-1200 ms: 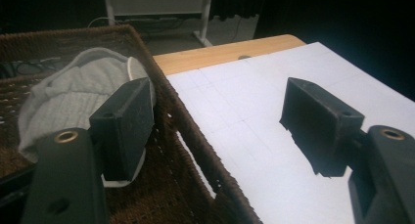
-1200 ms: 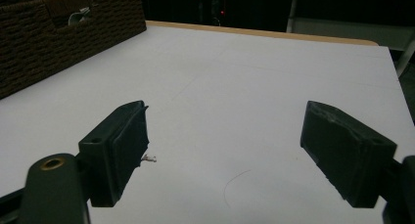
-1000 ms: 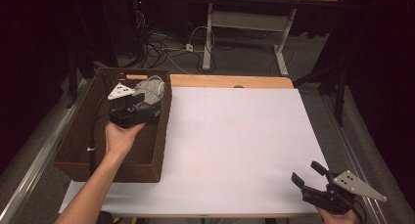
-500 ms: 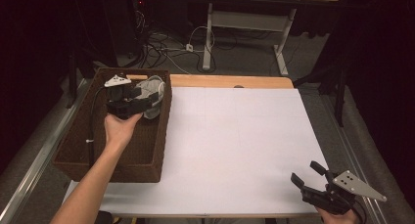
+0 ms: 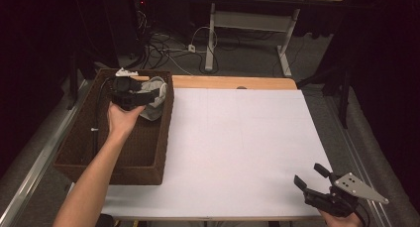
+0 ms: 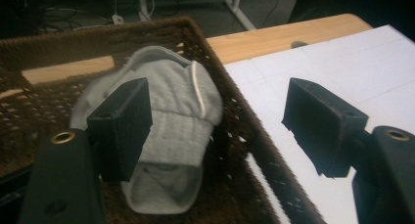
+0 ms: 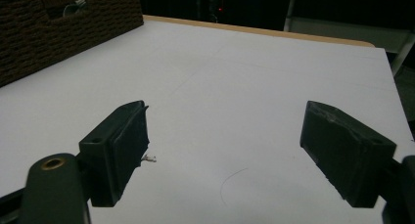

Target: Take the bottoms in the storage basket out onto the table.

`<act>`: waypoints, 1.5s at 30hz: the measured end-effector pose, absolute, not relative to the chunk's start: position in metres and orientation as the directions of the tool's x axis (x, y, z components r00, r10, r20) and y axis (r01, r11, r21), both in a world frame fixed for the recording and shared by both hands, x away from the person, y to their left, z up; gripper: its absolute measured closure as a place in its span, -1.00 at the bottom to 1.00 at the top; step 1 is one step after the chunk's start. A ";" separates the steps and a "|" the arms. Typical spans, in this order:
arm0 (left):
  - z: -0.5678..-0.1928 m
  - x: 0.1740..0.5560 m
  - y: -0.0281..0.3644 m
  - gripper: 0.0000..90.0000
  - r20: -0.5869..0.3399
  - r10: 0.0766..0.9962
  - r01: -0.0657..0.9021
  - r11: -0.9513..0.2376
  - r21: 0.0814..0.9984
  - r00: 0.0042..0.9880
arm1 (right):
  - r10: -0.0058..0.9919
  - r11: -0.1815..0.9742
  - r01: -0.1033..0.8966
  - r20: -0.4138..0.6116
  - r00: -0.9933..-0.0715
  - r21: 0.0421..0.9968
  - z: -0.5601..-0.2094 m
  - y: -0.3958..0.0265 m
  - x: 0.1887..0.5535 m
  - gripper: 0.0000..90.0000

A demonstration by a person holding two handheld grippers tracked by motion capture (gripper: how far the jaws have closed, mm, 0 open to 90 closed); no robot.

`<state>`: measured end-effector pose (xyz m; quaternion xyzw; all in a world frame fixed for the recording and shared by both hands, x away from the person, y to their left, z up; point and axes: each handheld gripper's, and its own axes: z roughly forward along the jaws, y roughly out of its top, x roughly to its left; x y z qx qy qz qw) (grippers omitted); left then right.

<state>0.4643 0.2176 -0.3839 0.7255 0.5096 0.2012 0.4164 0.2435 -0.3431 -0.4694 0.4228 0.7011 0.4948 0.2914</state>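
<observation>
A grey cloth item (image 5: 155, 97) (image 6: 176, 116) lies crumpled in the far right corner of a brown wicker basket (image 5: 163, 138) (image 6: 235, 121). My left gripper (image 5: 130, 93) (image 6: 218, 106) hangs over the basket's far end, just left of the cloth. Its jaws have just been opening. They stand apart with the cloth and the basket's rim below and ahead of them, and the pads press on nothing. My right gripper (image 5: 308, 175) (image 7: 227, 121) rests open at the table's near right corner, with only white paper (image 7: 220, 62) between its fingers.
The basket stands at the left edge of the white sheet (image 5: 237, 138) that covers the table. A strip of bare wood (image 5: 233, 82) shows along the far edge. Beyond it are desk legs and cables (image 5: 198, 43) on the floor.
My left hand has moved along the basket toward its far end, closer to the grey cloth. The right gripper has stayed where it was.
</observation>
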 end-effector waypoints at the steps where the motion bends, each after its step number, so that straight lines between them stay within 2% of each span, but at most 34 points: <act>1: -0.384 0.468 0.218 -0.43 -0.132 0.908 0.579 -0.138 0.803 0.399 | 0.882 0.150 0.306 0.013 -0.471 0.940 -0.469 -0.343 0.244 -0.58; 8: -0.394 0.495 0.224 -0.47 -0.166 0.909 0.675 -0.153 0.722 0.383 | 0.883 0.153 0.317 0.014 -0.468 0.936 -0.470 -0.343 0.245 -0.58; 18: -0.404 0.519 0.235 -0.66 -0.214 0.926 0.732 -0.091 0.675 0.312 | 0.879 0.160 0.325 0.015 -0.476 0.932 -0.471 -0.343 0.247 -0.57; 20: -0.411 0.527 0.236 -0.71 -0.260 0.915 0.754 -0.070 0.653 0.310 | 0.876 0.164 0.326 0.015 -0.482 0.931 -0.471 -0.342 0.247 -0.56; 27: -0.427 0.544 0.230 -0.86 -0.269 0.920 0.790 -0.066 0.609 0.284 | 0.873 0.172 0.326 0.010 -0.488 0.930 -0.472 -0.341 0.247 -0.55; 32: -0.433 0.554 0.232 -0.93 -0.291 0.934 0.803 0.006 0.595 0.209 | 0.873 0.190 0.334 -0.003 -0.488 0.923 -0.472 -0.340 0.248 -0.53; 35: -0.441 0.558 0.231 -0.97 -0.281 0.942 0.823 0.011 0.568 0.181 | 0.870 0.192 0.324 -0.008 -0.493 0.926 -0.472 -0.340 0.247 -0.51; 45: -0.458 0.569 0.215 -1.00 -0.134 0.973 0.862 -0.097 0.498 0.187 | 0.859 0.197 0.313 -0.009 -0.513 0.929 -0.472 -0.340 0.245 -0.51</act>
